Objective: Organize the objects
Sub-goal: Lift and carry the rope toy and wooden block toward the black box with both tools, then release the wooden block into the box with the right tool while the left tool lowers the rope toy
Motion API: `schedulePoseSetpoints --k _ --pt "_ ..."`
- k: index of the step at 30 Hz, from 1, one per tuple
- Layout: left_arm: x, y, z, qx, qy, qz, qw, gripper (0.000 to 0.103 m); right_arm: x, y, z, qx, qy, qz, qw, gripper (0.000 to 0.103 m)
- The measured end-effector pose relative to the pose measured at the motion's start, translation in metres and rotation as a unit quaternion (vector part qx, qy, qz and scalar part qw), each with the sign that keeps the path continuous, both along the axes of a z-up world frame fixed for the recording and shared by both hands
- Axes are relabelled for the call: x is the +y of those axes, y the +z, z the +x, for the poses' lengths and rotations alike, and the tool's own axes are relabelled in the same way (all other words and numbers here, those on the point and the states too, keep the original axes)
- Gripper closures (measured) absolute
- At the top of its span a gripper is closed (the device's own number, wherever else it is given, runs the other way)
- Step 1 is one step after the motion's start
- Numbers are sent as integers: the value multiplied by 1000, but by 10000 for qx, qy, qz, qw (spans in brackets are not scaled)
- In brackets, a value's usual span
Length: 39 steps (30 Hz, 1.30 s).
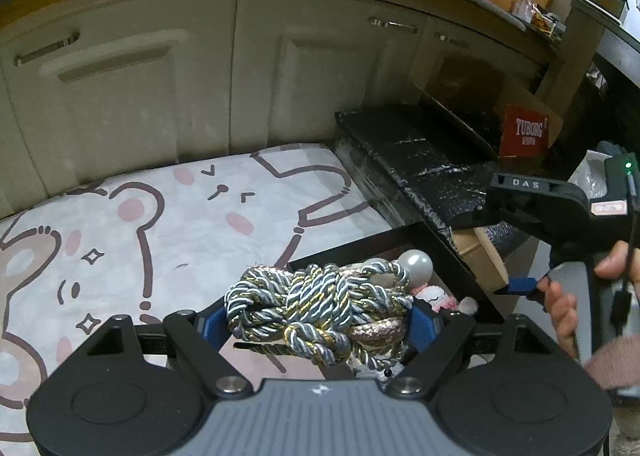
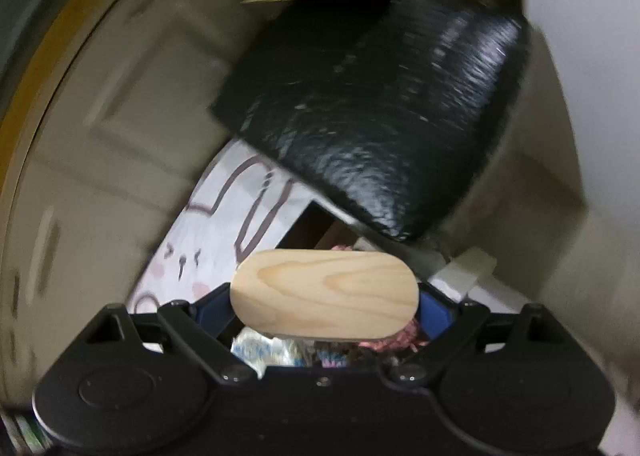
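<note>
My left gripper is shut on a bundle of grey, white and gold twisted cord with a pearl-like bead at its far end. It hangs over the edge of a dark box that holds small soft items. In the right wrist view my right gripper is shut on a rounded pale wooden block, held above the same box of items. The right gripper also shows at the right of the left wrist view, a hand around it, with the wooden block between its blue pads.
A white mat with a cartoon bear and rabbit covers the floor in front of cream cabinet doors. A black wrapped bundle lies to the right, a red carton behind it. The right wrist view is motion-blurred.
</note>
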<state>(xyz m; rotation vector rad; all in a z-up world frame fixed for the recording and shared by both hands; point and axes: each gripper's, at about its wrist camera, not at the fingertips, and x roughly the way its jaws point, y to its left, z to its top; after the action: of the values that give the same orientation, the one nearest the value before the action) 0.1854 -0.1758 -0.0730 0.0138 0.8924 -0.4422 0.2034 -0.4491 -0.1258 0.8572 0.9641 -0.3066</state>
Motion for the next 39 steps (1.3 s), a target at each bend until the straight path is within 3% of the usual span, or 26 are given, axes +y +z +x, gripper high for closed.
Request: schedulePoseSetpoints --k 8,10,18,21,25,30,33,39 --pt "-3 -6 8 80 -130 -86 9998 19 -13 -31 8 143 -726 834 9938 9" --pt "-5 -8 10 108 -144 -97 9998 19 -13 -36 12 238 -848 853 9925 1" --pt "-17 -14 16 251 -191 -312 9990 19 -16 -26 13 218 -480 578 9969 1" --pt "-26 -17 15 378 -246 -510 9977 19 -10 -12 15 188 86 -48 9998 14" --pt "-39 -23 13 662 -334 -820 9939 19 2 5 17 -46 840 -861 9927 32" --pt "-57 -29 7 844 -492 -908 9911 19 18 1 27 -144 1693 -1094 9794 56" --pt "-61 -34 7 946 -520 -928 9898 19 20 -11 36 -56 1883 -962 9774 64" --pt "-63 -43 13 1205 -415 -1115 9856 19 14 -26 45 306 1866 -1608 9687 75"
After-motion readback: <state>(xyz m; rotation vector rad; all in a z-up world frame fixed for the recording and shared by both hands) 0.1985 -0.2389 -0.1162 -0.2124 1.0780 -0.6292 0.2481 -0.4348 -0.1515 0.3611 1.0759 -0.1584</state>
